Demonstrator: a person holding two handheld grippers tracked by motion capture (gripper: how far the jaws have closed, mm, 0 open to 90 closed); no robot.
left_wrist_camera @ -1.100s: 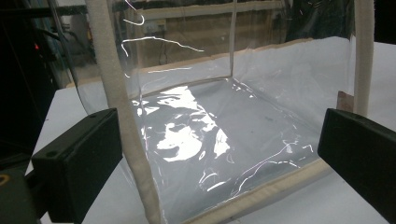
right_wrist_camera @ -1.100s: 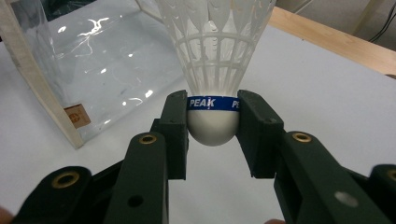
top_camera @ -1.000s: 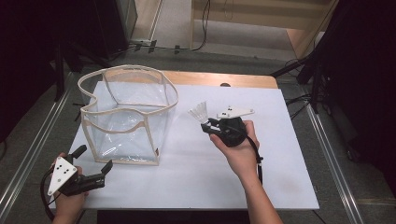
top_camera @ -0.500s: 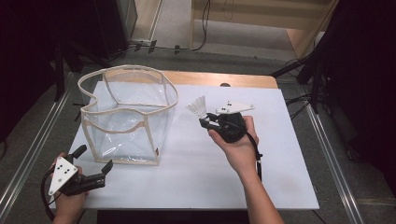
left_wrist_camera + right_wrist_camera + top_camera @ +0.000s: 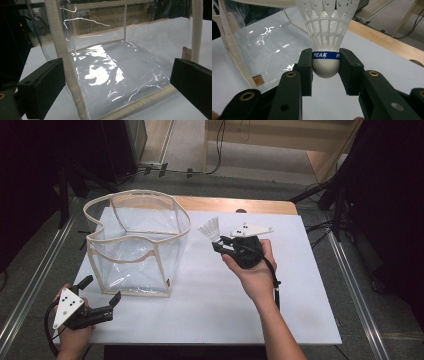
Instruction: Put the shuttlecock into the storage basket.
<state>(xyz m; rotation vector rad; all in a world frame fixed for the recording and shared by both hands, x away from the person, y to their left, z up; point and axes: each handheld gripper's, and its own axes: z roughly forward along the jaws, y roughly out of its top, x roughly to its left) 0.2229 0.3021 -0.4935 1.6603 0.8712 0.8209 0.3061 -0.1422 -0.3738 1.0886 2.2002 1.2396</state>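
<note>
A white plastic shuttlecock [image 5: 325,32] with a blue band reading PEAK is pinched at its cork by my right gripper [image 5: 326,65], skirt pointing up and away. In the high view the shuttlecock [image 5: 210,228] hangs above the white table, just right of a clear plastic bag [image 5: 137,242] with cream fabric trim, and the right gripper [image 5: 223,245] is shut on it. My left gripper [image 5: 102,293] rests open at the table's front left corner, facing the bag's near wall [image 5: 112,72], with nothing between its jaws.
The white tabletop [image 5: 215,305] spreads to the right and front of the bag. A wooden strip [image 5: 240,205] runs along the far edge. Metal rails [image 5: 350,275] flank the table, with dark stands and cables on the floor behind.
My right gripper has carried the shuttlecock a little to the left, closer to the bag's rim. The left gripper has stayed in place.
</note>
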